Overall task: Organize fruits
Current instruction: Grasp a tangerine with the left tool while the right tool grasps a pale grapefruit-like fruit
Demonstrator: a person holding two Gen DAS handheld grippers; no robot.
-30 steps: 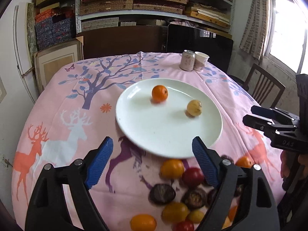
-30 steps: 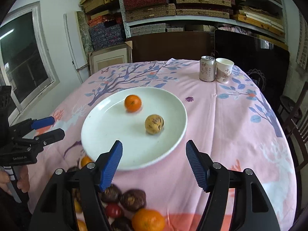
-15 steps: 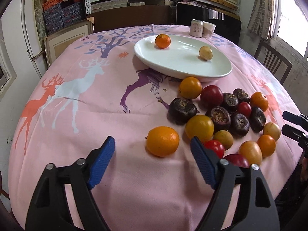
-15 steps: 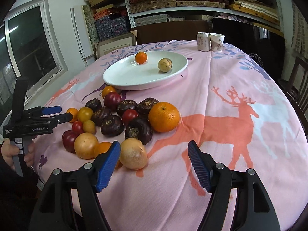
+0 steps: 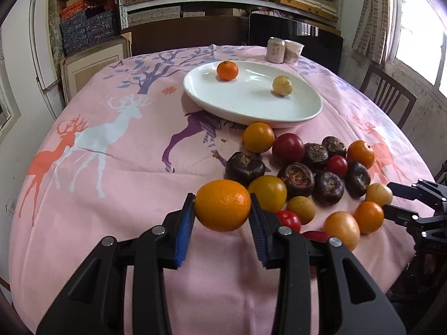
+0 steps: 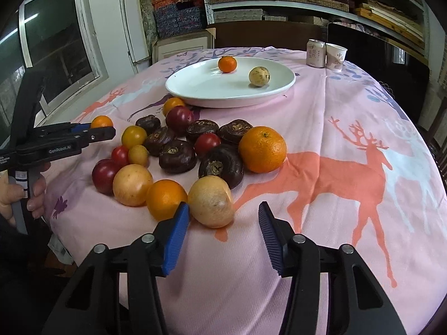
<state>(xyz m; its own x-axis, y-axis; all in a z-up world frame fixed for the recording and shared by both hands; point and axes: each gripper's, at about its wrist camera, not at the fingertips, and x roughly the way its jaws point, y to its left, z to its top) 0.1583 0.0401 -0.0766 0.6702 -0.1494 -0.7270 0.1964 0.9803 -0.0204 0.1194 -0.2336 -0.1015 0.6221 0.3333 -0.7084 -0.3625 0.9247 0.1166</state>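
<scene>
White plate (image 5: 307, 114) on the pink deer-print table (image 5: 117, 167) holds only two fruits: a small orange mandarin (image 5: 227, 70) toward its far rim and a pale yellow speckled fruit (image 5: 282, 85) to the right of it. Task barely started, judging by that.

Most of the fruit is still in a loose pile on the cloth just in front of the plate: dark brown water chestnuts (image 6: 177, 156), red cherry tomatoes (image 6: 207, 143), a dark red plum-like fruit (image 5: 288, 148), yellow tomatoes (image 6: 134, 136), a big orange (image 6: 262, 149), several small oranges. Well over a dozen pieces left to move.

Left gripper (image 5: 222, 220): jaws closing, both blue pads touching the sides of an orange kumquat-like fruit (image 5: 223, 205) at the left edge of the pile. Looks gripped; can't tell if it is off the cloth yet.

Right gripper (image 6: 223, 234): jaws closing around a pale yellow round fruit (image 6: 211, 201) at the near edge of the pile. Left pad is right at the fruit, right pad is visibly apart from it, so no clamp yet. An orange (image 6: 166, 199) sits touching that fruit on its left, close to the left pad.

Can (image 6: 315, 53) and paper cup (image 6: 336, 56) stand beyond the plate, not involved.

Likely next: finish both grabs, carry to plate.
</scene>
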